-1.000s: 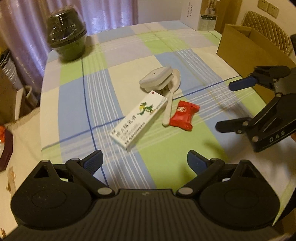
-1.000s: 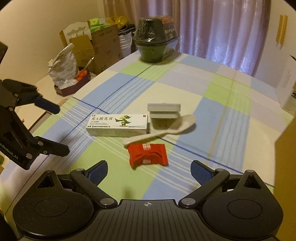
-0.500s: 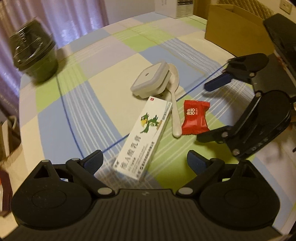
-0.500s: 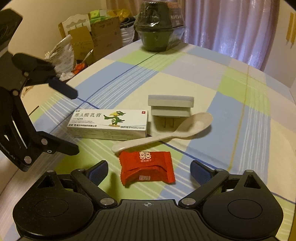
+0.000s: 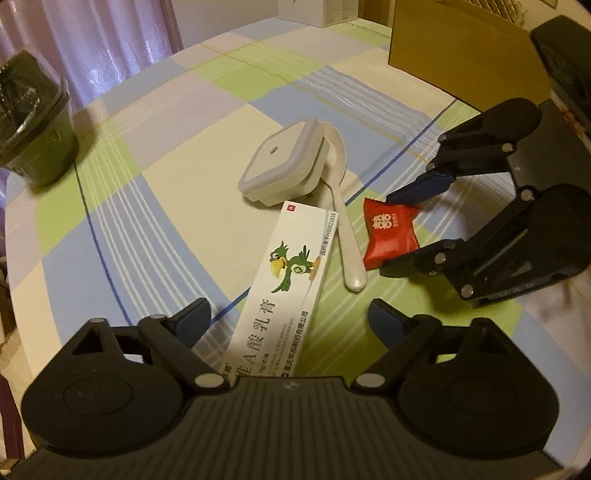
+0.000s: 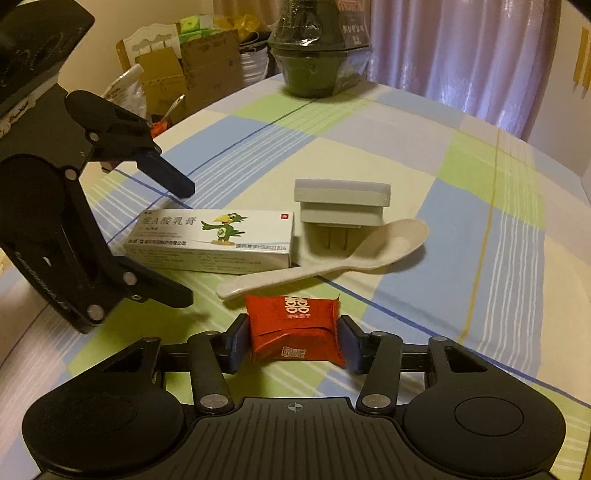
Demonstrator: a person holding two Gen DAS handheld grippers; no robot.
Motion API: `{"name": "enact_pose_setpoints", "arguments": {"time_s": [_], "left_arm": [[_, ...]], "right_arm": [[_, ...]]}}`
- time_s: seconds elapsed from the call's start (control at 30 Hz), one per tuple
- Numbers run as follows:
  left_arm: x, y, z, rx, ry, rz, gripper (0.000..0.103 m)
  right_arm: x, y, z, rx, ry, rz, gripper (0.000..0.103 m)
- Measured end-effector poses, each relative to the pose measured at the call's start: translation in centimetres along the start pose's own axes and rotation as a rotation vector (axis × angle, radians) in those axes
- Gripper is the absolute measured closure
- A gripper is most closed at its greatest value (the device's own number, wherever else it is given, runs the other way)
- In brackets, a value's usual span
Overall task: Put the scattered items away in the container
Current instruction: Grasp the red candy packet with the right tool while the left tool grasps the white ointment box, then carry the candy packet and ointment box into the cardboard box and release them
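Observation:
My right gripper (image 6: 293, 343) is shut on a red candy packet (image 6: 293, 325) that lies on the checked tablecloth; its pads press both sides. My left gripper (image 5: 288, 321) is open, with the near end of a white ointment box (image 5: 291, 273) lying between its fingers, untouched. A cream spoon (image 5: 343, 229) lies between the box and the packet, its bowl under a white plug-in night light (image 5: 284, 162). The brown cardboard box (image 5: 454, 55) stands at the far right. In the right wrist view the left gripper (image 6: 186, 242) straddles the ointment box (image 6: 218, 236).
A dark green wrapped bowl (image 5: 33, 129) stands at the table's far left corner, seen also as the bowl (image 6: 317, 55) by the purple curtain. A white carton (image 5: 321, 11) sits at the back. Cardboard boxes and bags (image 6: 184, 74) clutter the floor beyond the table edge.
Both grippers moved in low over the items. The right one went from open to shut on the red packet. The left one now has the ointment box between its open fingers.

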State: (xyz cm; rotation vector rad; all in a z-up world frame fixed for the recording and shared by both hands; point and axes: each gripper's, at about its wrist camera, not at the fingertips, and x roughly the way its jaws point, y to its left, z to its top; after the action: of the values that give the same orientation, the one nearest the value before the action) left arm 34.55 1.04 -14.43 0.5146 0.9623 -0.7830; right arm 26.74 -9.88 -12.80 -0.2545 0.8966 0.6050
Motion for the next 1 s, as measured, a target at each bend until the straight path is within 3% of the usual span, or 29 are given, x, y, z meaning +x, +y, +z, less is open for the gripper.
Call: {"name": "enact_pose_setpoints", "arguments": {"time_s": [0.13, 0.2, 0.27, 0.57, 0.93, 1.0], "left_arm": [[0.5, -0.5, 0.0, -0.01, 0.024, 0.001, 0.038], [0.4, -0.8, -0.2, -0.021, 0.039, 0.006, 0.058], [0.1, -1.0, -0.5, -0.047, 0.044, 0.0, 0.07], [-2.8, -5.2, -2.8, -0.092, 0.099, -0.042, 0.07], [-5.8, -14.4, -3.6, -0.08, 0.148, -0.121, 0.069], [-5.5, -15.8, -3.5, -0.078, 0.155, -0.112, 0.056]], "right_arm": [[-0.7, -0.2, -0.5, 0.031, 0.003, -0.004, 0.054], [-1.2, -0.4, -0.9, 0.048, 0.007, -0.005, 0.054], [-1.9, -0.6, -1.3, 0.067, 0.008, -0.009, 0.054], [-6.9, -1.2, -4.9, 0.141, 0.007, -0.037, 0.054], [-12.5, -0.4, -11.1, 0.157, 0.069, -0.077, 0.054], [-12.9, -0.1, -11.8, 0.147, 0.082, -0.081, 0.054]]}}
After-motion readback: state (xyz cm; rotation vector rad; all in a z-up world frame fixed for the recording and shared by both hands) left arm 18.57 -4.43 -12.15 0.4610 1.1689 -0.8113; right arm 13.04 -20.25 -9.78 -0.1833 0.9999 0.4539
